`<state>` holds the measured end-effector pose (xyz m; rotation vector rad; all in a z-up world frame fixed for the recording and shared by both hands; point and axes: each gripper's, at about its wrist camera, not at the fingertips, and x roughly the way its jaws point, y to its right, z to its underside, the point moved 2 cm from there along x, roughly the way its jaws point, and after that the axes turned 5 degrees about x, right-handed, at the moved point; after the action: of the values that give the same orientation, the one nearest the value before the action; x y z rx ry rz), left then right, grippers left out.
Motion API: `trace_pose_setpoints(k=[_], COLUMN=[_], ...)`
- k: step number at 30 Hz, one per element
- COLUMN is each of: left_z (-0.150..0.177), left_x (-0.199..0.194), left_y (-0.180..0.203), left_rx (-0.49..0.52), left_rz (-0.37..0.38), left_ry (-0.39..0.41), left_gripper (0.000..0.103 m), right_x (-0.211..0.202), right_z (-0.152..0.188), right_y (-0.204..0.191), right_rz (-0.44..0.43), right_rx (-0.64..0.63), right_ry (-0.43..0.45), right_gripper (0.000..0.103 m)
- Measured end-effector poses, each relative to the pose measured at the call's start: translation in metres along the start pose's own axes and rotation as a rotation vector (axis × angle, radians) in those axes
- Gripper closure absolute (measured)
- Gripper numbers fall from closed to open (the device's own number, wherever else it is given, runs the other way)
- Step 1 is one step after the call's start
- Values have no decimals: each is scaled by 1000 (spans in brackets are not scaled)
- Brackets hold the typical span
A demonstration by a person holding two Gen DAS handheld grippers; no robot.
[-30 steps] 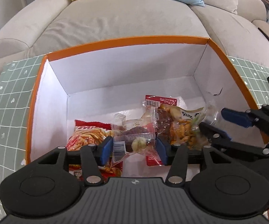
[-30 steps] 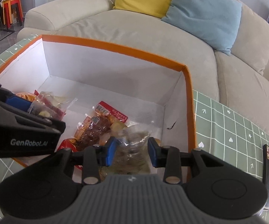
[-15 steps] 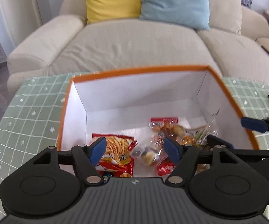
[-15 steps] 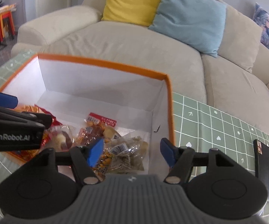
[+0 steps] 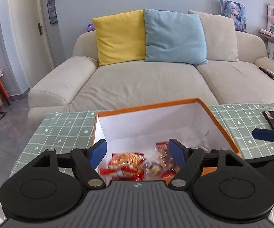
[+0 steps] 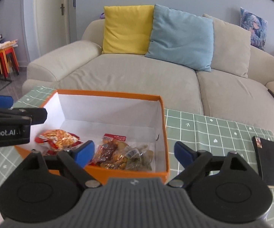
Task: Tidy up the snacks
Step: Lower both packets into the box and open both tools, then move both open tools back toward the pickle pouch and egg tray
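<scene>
An orange box (image 5: pixel 148 105) with white inner walls stands on the green checked table; it also shows in the right wrist view (image 6: pixel 106 93). Inside lie a red chip bag (image 5: pixel 126 160) (image 6: pixel 58 137), a dark red snack packet (image 5: pixel 164 156) (image 6: pixel 108 148) and a clear packet of yellowish snacks (image 6: pixel 138 156). My left gripper (image 5: pixel 137 152) is open and empty, above the box's near edge. My right gripper (image 6: pixel 132 153) is open and empty, above the box's near right corner.
A beige sofa (image 5: pixel 146 79) with a yellow pillow (image 5: pixel 120 36) and a blue pillow (image 5: pixel 174 36) stands behind the table. A black phone (image 6: pixel 268 160) lies on the green tablecloth (image 6: pixel 212 131) right of the box. Orange stools (image 6: pixel 5 58) stand far left.
Both grippers let go of their snack packets, which now lie in the box. Both opened wide and pulled up and back from the box.
</scene>
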<state>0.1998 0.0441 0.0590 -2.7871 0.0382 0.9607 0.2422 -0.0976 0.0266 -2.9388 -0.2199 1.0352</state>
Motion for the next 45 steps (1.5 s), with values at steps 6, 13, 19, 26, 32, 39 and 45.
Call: trace_pose_setpoints(k=[6,13,19,26,32,39,45], left_z=[23,56,87,117,133,151,166], left_x=[-26,-38,-38,-38,-39,-32,-21], left_y=[3,18,32,40,47,56,64], left_rx=[-32,2,49,20,53,41,50], left_rz=[22,14,61,152,180,218,251], left_ry=[-11,-49,-124,-223,-261,-292,-322], left_gripper=[14,14,14,14,14,14,16], right_x=[-33,-53,-60,-65,-68,-62,-53], right_z=[22,62,99,132,157,180,190], right_y=[9,24,36,53,57,59,63], right_rz=[-16,10,17,38,50,48,46], right_rx=[33,73,83,131,121,101,127], right_ry=[-36,-78,-132,-204,-246,-275,-302], right_gripper=[4,4,4,4,4,4,4])
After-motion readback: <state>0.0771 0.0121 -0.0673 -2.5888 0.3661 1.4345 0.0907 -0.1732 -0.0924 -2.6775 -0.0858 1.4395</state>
